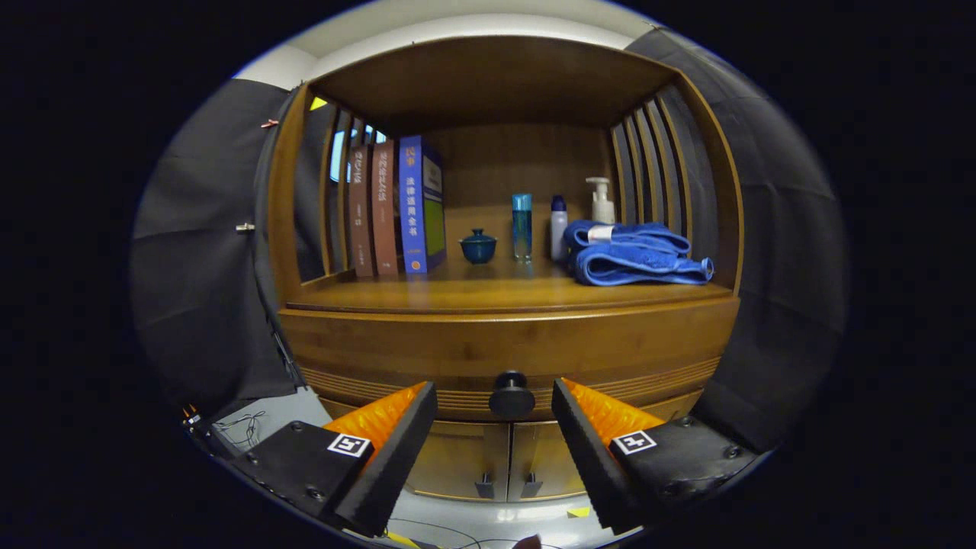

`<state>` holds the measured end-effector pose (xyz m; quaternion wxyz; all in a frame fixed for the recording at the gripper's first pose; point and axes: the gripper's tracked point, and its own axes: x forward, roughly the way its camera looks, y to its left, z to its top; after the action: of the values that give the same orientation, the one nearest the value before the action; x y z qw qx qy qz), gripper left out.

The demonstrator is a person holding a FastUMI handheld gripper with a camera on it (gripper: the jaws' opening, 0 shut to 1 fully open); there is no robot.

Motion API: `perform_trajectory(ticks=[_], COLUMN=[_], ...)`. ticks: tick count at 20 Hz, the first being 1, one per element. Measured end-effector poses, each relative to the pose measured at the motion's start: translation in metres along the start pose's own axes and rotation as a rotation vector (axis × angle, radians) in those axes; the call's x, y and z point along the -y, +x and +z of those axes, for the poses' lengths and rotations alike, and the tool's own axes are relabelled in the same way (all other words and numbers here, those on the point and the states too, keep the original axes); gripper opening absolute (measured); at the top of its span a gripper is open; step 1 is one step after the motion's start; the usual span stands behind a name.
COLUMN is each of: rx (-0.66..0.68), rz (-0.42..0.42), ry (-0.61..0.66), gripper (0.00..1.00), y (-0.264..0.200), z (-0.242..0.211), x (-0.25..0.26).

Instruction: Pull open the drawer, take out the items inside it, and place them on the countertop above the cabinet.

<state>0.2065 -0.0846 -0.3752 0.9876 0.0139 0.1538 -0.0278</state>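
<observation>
I'm in a recording booth dressed as a home: black cloth walls [198, 252] surround a wooden cabinet [503, 335] holding books [396, 206], a lidded teacup [478, 246], toiletry bottles [559, 227] and folded towels [637, 253].

Knob [512, 393] between spread tongs [494, 400], countertop [488, 293] above

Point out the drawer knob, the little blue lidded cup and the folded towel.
drawer knob [512, 394]: gripper view, its round face
blue lidded cup [478, 248]: gripper view, its bowl
folded towel [637, 263]: gripper view, its middle fold

Tongs [494, 396] spread wide, fingers either side of the drawer knob [511, 393], not touching. Drawer [503, 347] closed. On the surface [488, 293]: books [396, 206] left, folded blue towels [637, 253] right.
</observation>
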Motion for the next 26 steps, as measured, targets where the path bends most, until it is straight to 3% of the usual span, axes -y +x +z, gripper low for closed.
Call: perform_trajectory(ticks=[4, 8, 9, 10, 13, 14, 26], rx=[-0.038, -0.053, -0.051, -0.050, -0.057, -0.059, -0.081], rz=[-0.014, -0.023, -0.026, -0.031, -0.033, -0.035, -0.043], ry=[0.007, 0.047, 0.052, 0.047, 0.026, 0.022, -0.054], gripper=[0.84, 0.54, 0.54, 0.47, 0.39, 0.31, 0.31], y=[0.030, 0.042, 0.043, 0.045, 0.041, 0.042, -0.054], z=[-0.018, -0.024, -0.027, -0.025, -0.024, -0.024, -0.042], x=[0.008, 0.014, 0.015, 0.017, 0.016, 0.016, 0.014])
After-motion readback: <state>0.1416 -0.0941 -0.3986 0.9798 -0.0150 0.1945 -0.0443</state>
